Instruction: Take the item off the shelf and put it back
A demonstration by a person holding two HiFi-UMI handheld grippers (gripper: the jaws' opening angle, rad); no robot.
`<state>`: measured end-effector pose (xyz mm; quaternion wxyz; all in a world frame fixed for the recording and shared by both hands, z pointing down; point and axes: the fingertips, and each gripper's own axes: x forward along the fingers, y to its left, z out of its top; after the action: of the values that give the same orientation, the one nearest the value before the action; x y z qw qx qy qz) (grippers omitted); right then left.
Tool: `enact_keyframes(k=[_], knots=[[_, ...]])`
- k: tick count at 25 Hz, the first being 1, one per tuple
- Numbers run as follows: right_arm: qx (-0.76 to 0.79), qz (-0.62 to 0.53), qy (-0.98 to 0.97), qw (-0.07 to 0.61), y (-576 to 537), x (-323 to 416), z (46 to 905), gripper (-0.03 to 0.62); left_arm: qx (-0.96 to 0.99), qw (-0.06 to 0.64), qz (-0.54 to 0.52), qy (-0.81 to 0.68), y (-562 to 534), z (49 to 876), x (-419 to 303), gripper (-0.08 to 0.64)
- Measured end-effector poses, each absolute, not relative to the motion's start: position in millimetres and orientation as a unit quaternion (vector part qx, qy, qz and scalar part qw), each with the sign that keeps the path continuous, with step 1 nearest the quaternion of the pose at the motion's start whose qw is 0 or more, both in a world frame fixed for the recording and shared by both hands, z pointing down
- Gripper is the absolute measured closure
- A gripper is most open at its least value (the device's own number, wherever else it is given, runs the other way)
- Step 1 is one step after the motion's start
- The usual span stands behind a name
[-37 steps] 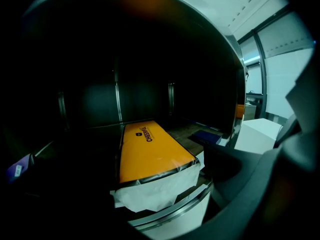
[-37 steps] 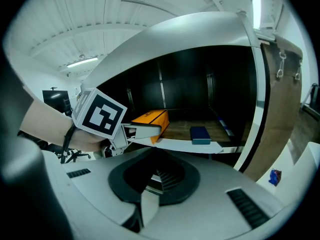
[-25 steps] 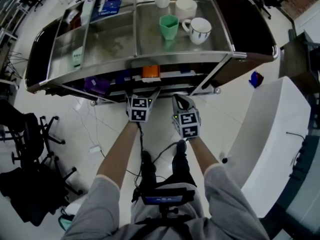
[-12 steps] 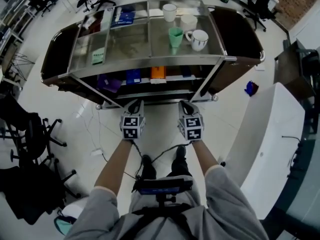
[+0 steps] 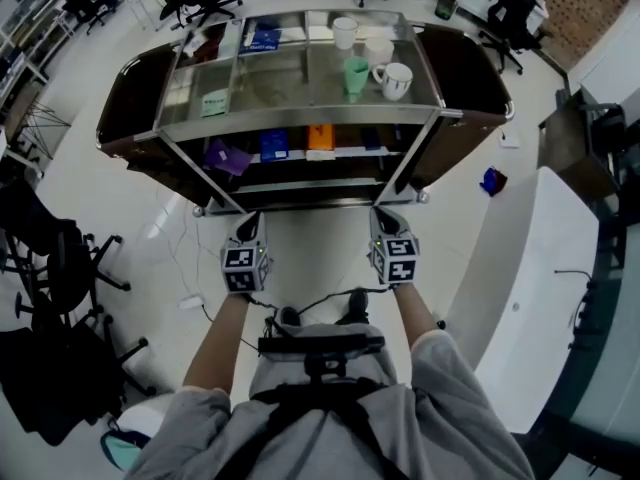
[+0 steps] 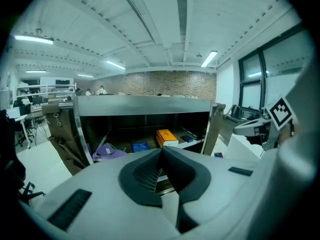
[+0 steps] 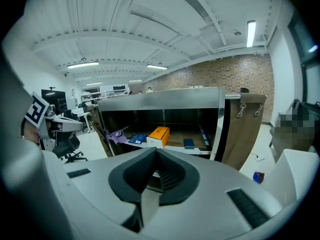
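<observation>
An orange box [image 5: 320, 137] lies on the lower shelf of a steel shelf unit [image 5: 300, 114], between a blue pack [image 5: 274, 145] and a small dark item [image 5: 371, 138]. Both grippers hang over the floor in front of the unit, well clear of it. My left gripper [image 5: 247, 226] is shut with nothing in it; its pads meet in the left gripper view [image 6: 161, 151], pointing at the orange box [image 6: 167, 136]. My right gripper [image 5: 384, 220] is shut and empty too [image 7: 156, 151], also facing the orange box [image 7: 159, 134].
A purple packet [image 5: 228, 156] lies at the shelf's left. On the top level stand a green cup [image 5: 354, 73], a white mug [image 5: 394, 80] and another white cup [image 5: 345, 31]. Office chairs [image 5: 60, 258] stand at the left, a white counter [image 5: 520, 298] at the right.
Both grippers have drawn back from the shelf's front edge toward the person, and the shelf unit now sits farther off in the head view.
</observation>
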<state>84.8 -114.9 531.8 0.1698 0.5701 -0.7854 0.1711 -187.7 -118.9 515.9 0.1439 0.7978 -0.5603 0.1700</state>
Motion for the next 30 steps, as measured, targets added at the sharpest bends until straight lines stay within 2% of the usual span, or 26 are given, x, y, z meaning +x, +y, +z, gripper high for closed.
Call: enact_keyframes(k=[13, 30], knots=[[0.572, 0.182, -0.781, 0.174, -68, 90, 536, 0.583, 0.77, 0.175, 0.139, -0.598, -71, 516, -250, 0.554], [0.568, 0.186, -0.782, 0.175, -52, 88, 538, 0.583, 0.758, 0.198, 0.134, -0.607, -43, 529, -264, 0.554]])
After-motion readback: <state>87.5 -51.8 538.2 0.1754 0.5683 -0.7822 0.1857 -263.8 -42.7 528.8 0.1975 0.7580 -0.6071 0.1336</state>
